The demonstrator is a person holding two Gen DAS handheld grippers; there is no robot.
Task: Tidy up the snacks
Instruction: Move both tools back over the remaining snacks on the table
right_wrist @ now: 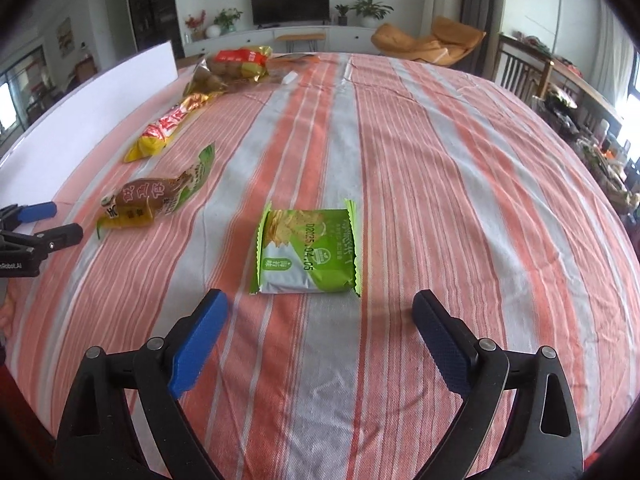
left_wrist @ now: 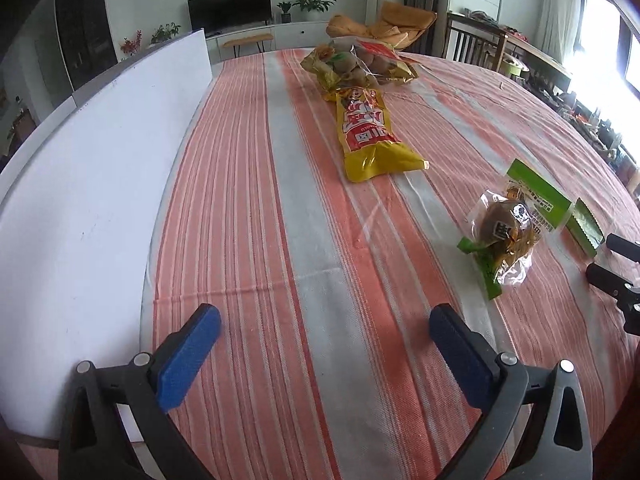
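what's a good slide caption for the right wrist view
Open right gripper poised before a green cracker packet on the striped tablecloth.

- My right gripper [right_wrist: 320, 316] hangs over the orange-and-grey striped tablecloth [right_wrist: 440, 184], its blue-padded fingers [right_wrist: 198, 338] spread wide with nothing between them.
- Just ahead of it lies a flat green-and-white cracker packet [right_wrist: 307, 252].
- Further left I see a clear-and-green bag with a brown snack inside [right_wrist: 154, 198], then a long yellow-and-red packet [right_wrist: 166, 130].
- A heap of clear and gold bags [right_wrist: 232, 68] sits near the far edge.
- My left gripper [right_wrist: 60, 222] shows at the left border, fingers apart.
- A white board [right_wrist: 92, 108] lies along the left.
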